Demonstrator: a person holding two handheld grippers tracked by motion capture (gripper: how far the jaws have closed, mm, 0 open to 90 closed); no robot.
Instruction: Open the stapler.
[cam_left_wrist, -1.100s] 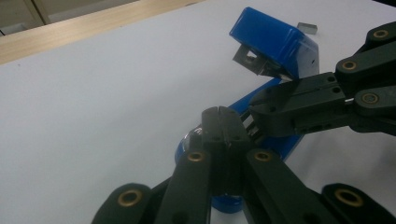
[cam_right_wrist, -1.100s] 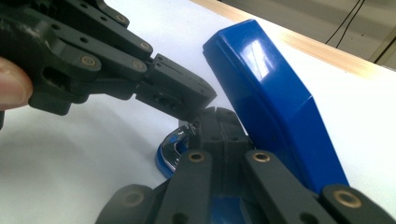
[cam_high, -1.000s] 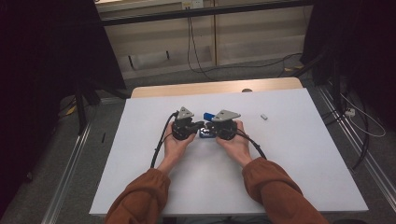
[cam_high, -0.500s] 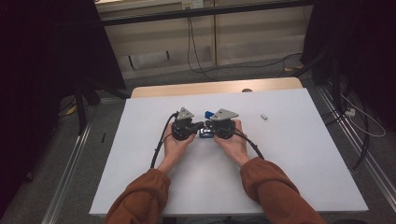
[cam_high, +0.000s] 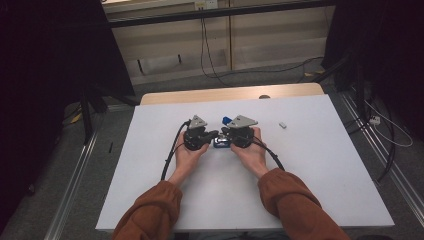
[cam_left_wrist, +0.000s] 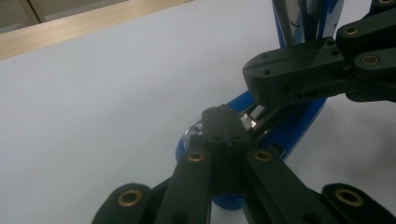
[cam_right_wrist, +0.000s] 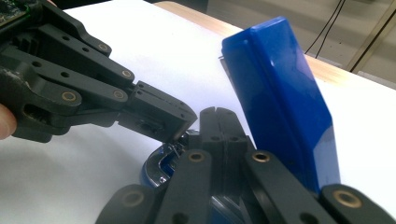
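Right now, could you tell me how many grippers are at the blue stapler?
2. The left gripper comes at the stapler from the left, the right gripper from the right; both are shut, tips meeting at its open base mid-table.

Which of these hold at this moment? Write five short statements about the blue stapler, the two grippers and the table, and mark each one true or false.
1. The blue stapler stands hinged open, its top arm raised off the base. True.
2. The left gripper has its jaws wide apart. False: its jaws are closed together at the stapler's base.
3. The right gripper has its jaws closed together. True.
4. The two grippers sit at opposite edges of the white table. False: in the high view they meet close together near the table's middle, around the stapler.
5. The small pale object lies between the two grippers. False: it lies apart, off to the right of the right gripper.
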